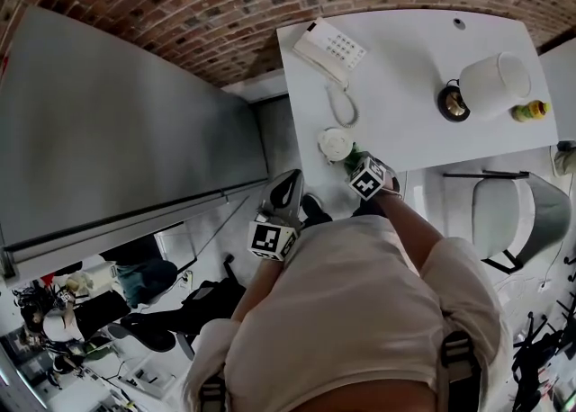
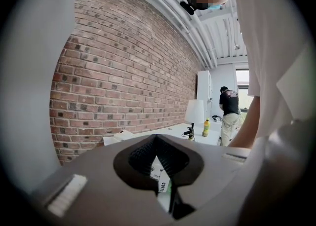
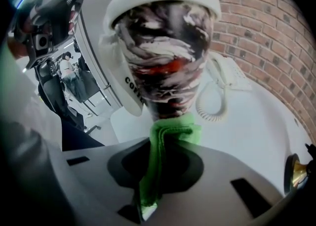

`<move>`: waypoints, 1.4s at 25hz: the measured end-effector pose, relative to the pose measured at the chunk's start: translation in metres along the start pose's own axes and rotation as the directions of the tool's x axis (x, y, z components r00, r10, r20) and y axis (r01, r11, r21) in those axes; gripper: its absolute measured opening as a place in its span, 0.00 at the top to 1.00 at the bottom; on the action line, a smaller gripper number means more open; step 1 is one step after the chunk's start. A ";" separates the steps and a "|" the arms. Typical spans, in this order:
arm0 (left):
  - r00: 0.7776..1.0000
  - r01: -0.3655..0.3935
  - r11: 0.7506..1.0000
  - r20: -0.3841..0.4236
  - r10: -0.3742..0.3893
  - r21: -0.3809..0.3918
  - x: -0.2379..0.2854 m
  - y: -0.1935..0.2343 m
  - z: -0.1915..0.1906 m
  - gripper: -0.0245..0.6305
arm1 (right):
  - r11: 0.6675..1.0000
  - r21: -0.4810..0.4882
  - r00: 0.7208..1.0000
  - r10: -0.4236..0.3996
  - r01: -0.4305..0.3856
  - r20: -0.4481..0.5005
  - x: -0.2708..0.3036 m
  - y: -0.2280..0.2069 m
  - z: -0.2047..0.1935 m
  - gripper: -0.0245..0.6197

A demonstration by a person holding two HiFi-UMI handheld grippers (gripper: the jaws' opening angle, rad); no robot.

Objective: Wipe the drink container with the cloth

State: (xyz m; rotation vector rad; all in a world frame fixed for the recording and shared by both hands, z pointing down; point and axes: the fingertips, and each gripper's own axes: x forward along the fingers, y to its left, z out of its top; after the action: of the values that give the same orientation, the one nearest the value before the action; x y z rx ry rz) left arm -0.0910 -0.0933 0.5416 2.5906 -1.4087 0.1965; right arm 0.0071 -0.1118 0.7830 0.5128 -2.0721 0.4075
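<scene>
In the head view the drink container [image 1: 335,144] shows only its white lid, with its body hidden underneath. The cloth [image 1: 353,156] is a mere green sliver at the tips of the right hand-held gripper [image 1: 357,165]. In the right gripper view the cloth covers the container's foot, the sleeve print curves out of sight after a few letters, and the lamp [image 3: 295,173] is cut by the picture's edge. The label on the bottle [image 1: 531,111] is too small to read.

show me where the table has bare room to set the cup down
Widest bare patch: mid table, between the phone and the lamp. The near strip before the lamp is also free. Crowded: the near-left corner, with the cup, phone cord and green cloth.
</scene>
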 end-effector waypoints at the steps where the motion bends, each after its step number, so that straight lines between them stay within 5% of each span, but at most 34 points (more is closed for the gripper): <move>1: 1.000 0.008 1.000 0.001 -0.008 0.015 0.001 -0.002 0.001 0.94 | 1.000 0.003 1.000 -0.005 0.005 -0.001 -0.001 0.000 -0.001 0.90; 11: 0.996 0.089 0.995 0.012 -0.090 0.048 0.001 -0.006 0.004 0.95 | 0.978 0.178 0.993 -0.117 0.109 0.033 -0.040 -0.006 -0.007 0.90; 23: 0.989 0.149 0.988 0.015 -0.149 0.041 -0.021 0.007 -0.002 0.95 | 0.891 0.428 0.958 -0.238 0.151 0.157 -0.084 0.016 0.013 0.90; 35: 0.984 0.172 0.985 0.039 -0.173 0.033 -0.042 0.018 -0.002 0.94 | 0.888 0.431 0.945 -0.266 0.161 0.193 -0.099 0.042 0.059 0.90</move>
State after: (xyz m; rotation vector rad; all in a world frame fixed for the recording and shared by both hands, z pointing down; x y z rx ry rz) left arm -0.1287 -0.0680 0.5363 2.7381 -1.1934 0.1391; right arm -0.0091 -0.0837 0.6644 1.0861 -2.1388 0.6816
